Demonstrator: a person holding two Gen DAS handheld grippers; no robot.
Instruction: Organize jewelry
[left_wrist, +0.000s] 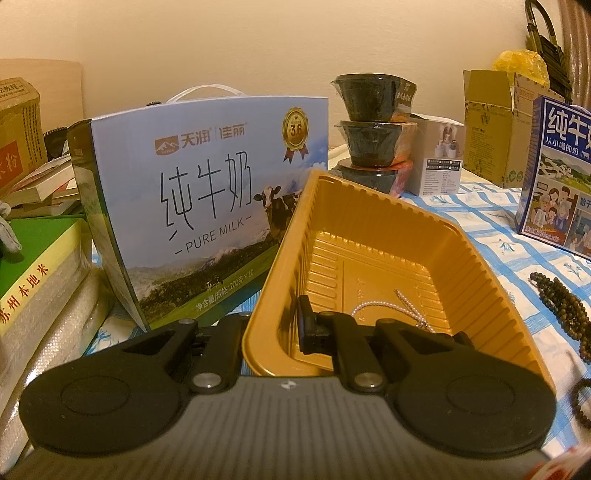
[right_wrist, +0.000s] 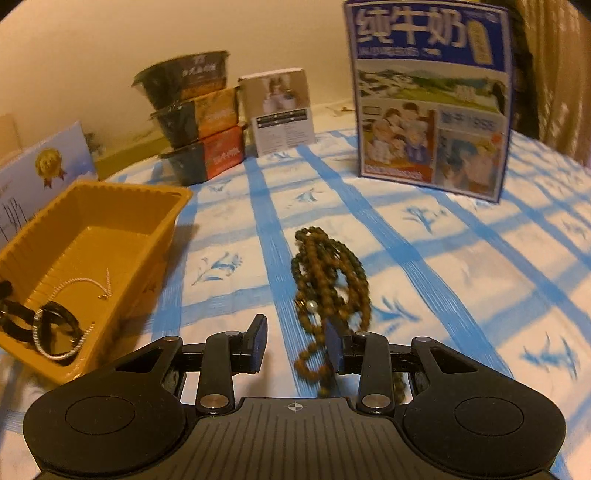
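Student: Left gripper (left_wrist: 291, 325), nearest the lens on the left wrist view: what does it hold?

Tutor: Its jaws are closed on the near wall of the yellow tray (left_wrist: 369, 218). One finger is inside the tray and the other is hidden behind the wall. The tray looks tilted, with its far end raised towards the blue milk carton (left_wrist: 207, 206).

Student: And the tray's contents?

Tutor: A thin pearl chain (left_wrist: 384, 306) lies on the ribbed floor. The right wrist view adds two pieces at the tray's near end: a dark ring-shaped bracelet (right_wrist: 70, 319) and a silver bangle (right_wrist: 55, 356), which overlap. The rest of the floor is bare.

Student: Right gripper (right_wrist: 295, 343) — state?

Tutor: Partly open, with a clear gap between the fingers. A brown bead necklace (right_wrist: 328, 266) lies in loops on the blue-checked cloth (right_wrist: 443, 258), outside the tray and to its right. Its near end runs between the fingers, close against the right one. Blur hides whether that finger touches it — nothing is pinched.
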